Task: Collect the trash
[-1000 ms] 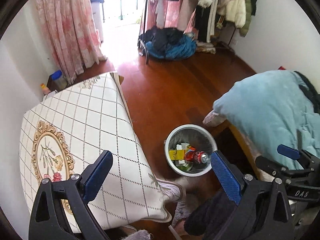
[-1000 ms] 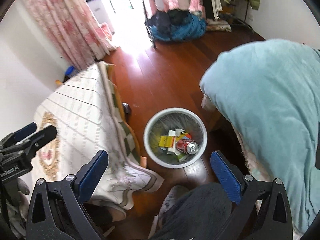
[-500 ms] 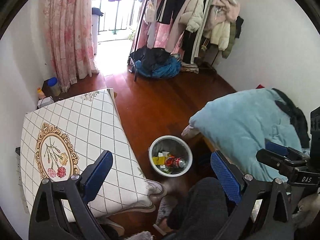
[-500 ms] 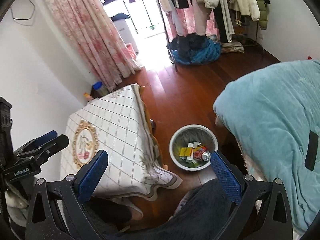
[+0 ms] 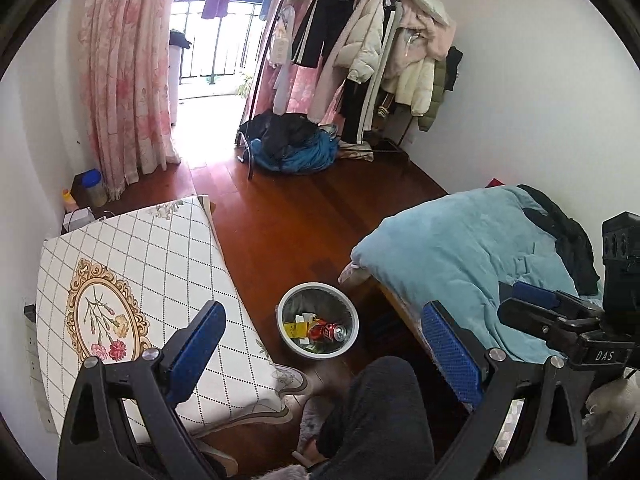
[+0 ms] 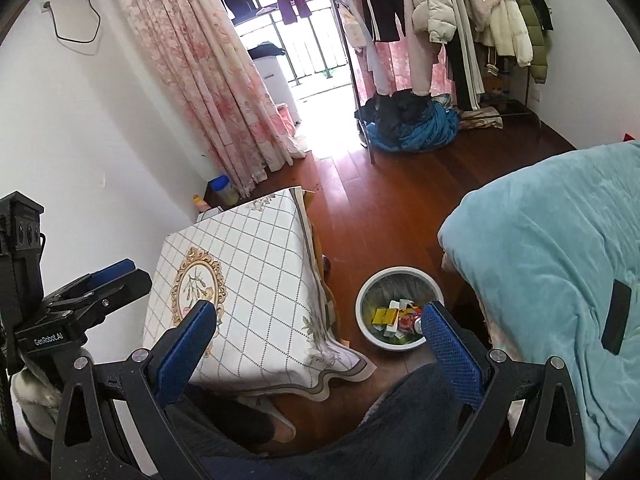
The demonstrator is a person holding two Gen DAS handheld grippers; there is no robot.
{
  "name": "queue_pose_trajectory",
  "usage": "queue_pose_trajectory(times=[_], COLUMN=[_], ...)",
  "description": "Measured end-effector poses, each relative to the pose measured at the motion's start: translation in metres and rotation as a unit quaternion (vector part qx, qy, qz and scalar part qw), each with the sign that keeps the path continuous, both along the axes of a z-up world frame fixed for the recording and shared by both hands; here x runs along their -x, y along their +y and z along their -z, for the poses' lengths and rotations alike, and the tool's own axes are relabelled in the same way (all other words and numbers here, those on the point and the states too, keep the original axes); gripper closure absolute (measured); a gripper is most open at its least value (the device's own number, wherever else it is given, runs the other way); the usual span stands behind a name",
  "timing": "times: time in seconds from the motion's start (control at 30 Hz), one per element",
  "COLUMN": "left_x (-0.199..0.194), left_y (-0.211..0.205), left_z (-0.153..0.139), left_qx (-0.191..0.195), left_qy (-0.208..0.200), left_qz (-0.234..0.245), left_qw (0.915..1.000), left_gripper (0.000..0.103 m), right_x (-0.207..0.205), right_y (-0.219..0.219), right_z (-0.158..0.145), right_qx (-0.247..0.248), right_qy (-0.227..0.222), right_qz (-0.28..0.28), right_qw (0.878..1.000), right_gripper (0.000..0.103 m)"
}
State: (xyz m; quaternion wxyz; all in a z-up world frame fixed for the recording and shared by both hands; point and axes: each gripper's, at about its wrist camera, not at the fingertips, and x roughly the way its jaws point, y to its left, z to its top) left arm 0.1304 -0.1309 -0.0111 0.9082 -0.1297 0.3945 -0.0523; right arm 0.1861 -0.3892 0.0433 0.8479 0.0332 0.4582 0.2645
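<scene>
A small white trash bin stands on the wooden floor between the table and the bed; it also shows in the right wrist view. Inside lie a red soda can, a yellow wrapper and paper scraps. My left gripper is open and empty, held high above the bin. My right gripper is open and empty too, also high above the floor. Each gripper shows at the edge of the other's view.
A low table with a white checked cloth stands left of the bin. A bed with a teal blanket is to the right. The person's dark-clad legs are below. A clothes rack and a pink curtain stand at the back.
Both grippers have risen and pulled back from the bin, which looks smaller and farther away. More of the room is in view. Both stayed open and empty.
</scene>
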Motion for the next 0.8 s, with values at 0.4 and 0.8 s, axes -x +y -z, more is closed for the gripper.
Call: queue_pose_trajectory(times=[0.4,0.8], left_x=[0.0067,0.0094], left_y=[0.0008,0.0020], left_z=[-0.0021,0.0017], left_qx=[0.002,0.008], left_qy=[-0.008,-0.004], left_qz=[-0.004,-0.005], left_qw=[1.0000,0.9999], left_gripper=[0.003,0.000], right_x=[0.0044,0.0058], right_y=[0.0058,0.0089], right_z=[0.0010,0.0036], right_qx=[0.002,0.002], right_qy=[0.006,0.012], right_qz=[-0.014,-0.017], right_qw=[1.000,1.000], right_gripper=[0.000,0.000])
